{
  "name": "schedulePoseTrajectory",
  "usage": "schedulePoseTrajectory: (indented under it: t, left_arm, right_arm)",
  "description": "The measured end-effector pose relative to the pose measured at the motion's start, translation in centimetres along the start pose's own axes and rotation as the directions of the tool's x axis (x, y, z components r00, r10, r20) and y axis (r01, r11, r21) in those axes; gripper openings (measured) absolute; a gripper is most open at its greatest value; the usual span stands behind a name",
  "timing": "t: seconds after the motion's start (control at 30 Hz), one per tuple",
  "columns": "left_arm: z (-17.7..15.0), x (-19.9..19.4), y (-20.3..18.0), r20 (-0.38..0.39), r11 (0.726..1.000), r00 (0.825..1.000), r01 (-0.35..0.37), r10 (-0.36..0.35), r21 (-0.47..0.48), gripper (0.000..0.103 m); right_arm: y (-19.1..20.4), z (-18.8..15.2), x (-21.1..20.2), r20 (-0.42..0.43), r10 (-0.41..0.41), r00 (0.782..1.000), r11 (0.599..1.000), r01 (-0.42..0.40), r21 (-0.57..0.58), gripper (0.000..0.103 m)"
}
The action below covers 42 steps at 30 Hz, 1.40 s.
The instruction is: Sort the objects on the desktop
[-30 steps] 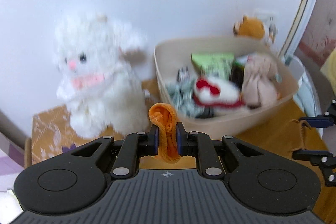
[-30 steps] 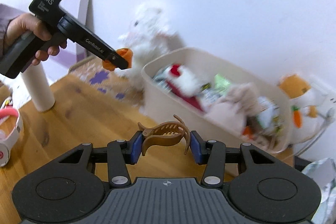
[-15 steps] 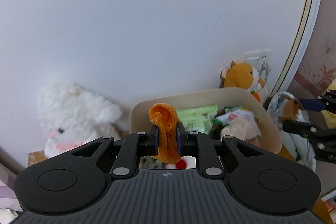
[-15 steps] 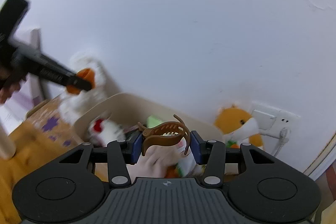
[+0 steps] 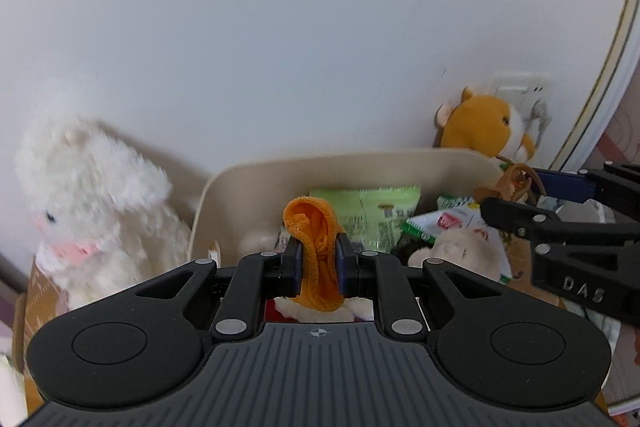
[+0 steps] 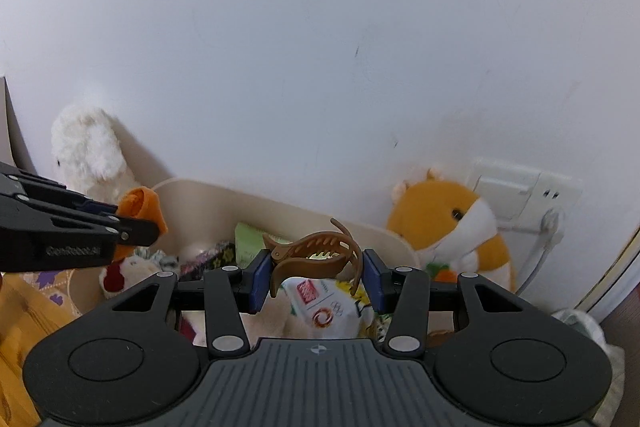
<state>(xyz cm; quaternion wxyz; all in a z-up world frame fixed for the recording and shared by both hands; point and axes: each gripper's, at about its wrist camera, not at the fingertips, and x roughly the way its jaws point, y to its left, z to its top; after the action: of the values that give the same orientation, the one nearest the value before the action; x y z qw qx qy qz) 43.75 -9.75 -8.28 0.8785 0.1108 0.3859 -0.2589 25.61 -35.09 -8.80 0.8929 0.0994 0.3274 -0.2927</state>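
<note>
My left gripper (image 5: 317, 259) is shut on an orange cloth (image 5: 316, 247) and holds it over the left part of a beige bin (image 5: 360, 167). My right gripper (image 6: 316, 279) is shut on a brown hair claw clip (image 6: 316, 253) and holds it over the bin's right part (image 6: 280, 211). The right gripper with the clip shows at the right of the left wrist view (image 5: 516, 187). The left gripper with the cloth shows at the left of the right wrist view (image 6: 140, 215). The bin holds snack packets (image 5: 372, 211), plush toys and other small items.
A white plush bunny (image 5: 92, 199) sits left of the bin on a patterned box (image 5: 36, 291). An orange hamster plush (image 6: 444, 227) sits behind the bin's right end, by a wall socket (image 6: 520, 187). The white wall stands right behind.
Both grippers have moved forward from above the wooden desk to over the bin. The right gripper has come close beside the left. Both still hold their items.
</note>
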Motion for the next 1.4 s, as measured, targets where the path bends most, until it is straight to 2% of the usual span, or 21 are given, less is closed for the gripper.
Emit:
schedulePoseTrajectory:
  t: [0.2, 0.23, 0.27, 0.33, 0.4, 0.43, 0.53, 0.67, 0.73, 0.87, 1.03, 1.2, 1.4]
  left_arm:
    - [-1.0, 1.9, 0.6, -0.066, 0.997, 0.998, 0.015, -0.02, -0.082, 0.016]
    - [-1.2, 1.9, 0.7, -0.065, 0.996, 0.998, 0.015, -0.021, -0.085, 0.02]
    - [-1.3, 2.0, 0.7, -0.067, 0.997, 0.998, 0.012, -0.018, -0.082, 0.026]
    - [-1.5, 2.0, 0.7, -0.063, 0.997, 0.998, 0.003, -0.008, -0.071, 0.056]
    - [-1.6, 1.8, 0.5, -0.043, 0.998, 0.999, -0.019, 0.016, -0.066, 0.072]
    - [-1.6, 1.6, 0.6, -0.035, 0.998, 0.999, -0.023, 0.021, -0.063, 0.075]
    - [-1.7, 1.3, 0.8, -0.046, 0.998, 0.999, -0.023, 0.02, -0.06, 0.076]
    - [-2.1, 0.5, 1.3, -0.074, 0.998, 0.996, -0.047, 0.043, -0.048, 0.076]
    - [-2.3, -0.2, 1.4, -0.075, 0.998, 0.996, -0.054, 0.052, -0.036, 0.076]
    - [-2.7, -1.8, 2.0, -0.084, 0.996, 0.995, -0.064, 0.059, -0.063, 0.076]
    - [-3.4, -5.0, 2.1, -0.071, 0.995, 0.995, -0.068, 0.063, -0.069, 0.076]
    - [-4.6, -8.9, 1.0, -0.042, 0.996, 0.996, -0.082, 0.082, -0.015, 0.076]
    - [-7.0, -14.2, -0.2, -0.034, 0.996, 0.996, -0.085, 0.084, -0.013, 0.076]
  right_arm:
    - [-0.3, -1.0, 1.5, -0.052, 0.021, 0.998, 0.999, -0.018, 0.051, 0.045]
    - [-0.3, -0.9, 1.6, -0.057, 0.019, 0.998, 0.999, -0.016, 0.047, 0.055]
    - [-0.2, -0.9, 1.6, -0.061, 0.016, 0.998, 0.999, -0.014, 0.045, 0.056]
    - [-0.2, -0.8, 1.5, -0.074, 0.02, 0.997, 0.999, -0.017, 0.045, 0.069]
    - [-0.1, -0.7, 1.1, -0.077, 0.02, 0.997, 0.999, -0.017, 0.036, 0.079]
    - [0.0, -0.7, 0.9, -0.076, 0.015, 0.997, 1.0, -0.013, 0.025, 0.081]
    - [0.5, -0.8, 0.1, -0.076, 0.015, 0.997, 1.0, -0.015, 0.001, 0.086]
    - [0.9, -0.9, -1.3, -0.075, 0.019, 0.997, 1.0, -0.019, 0.005, 0.088]
    - [1.2, -1.0, -2.4, -0.077, 0.017, 0.997, 1.0, -0.016, 0.012, 0.095]
    - [1.9, -1.5, -4.4, -0.084, -0.004, 0.996, 1.0, 0.006, 0.015, 0.1]
    - [2.8, -2.5, -7.4, -0.095, -0.003, 0.995, 0.999, 0.008, 0.043, 0.103]
    - [4.1, -3.7, -11.1, -0.074, -0.008, 0.997, 1.0, 0.008, -0.003, 0.103]
    - [5.0, -5.4, -16.4, -0.05, 0.002, 0.999, 1.0, -0.003, -0.011, 0.103]
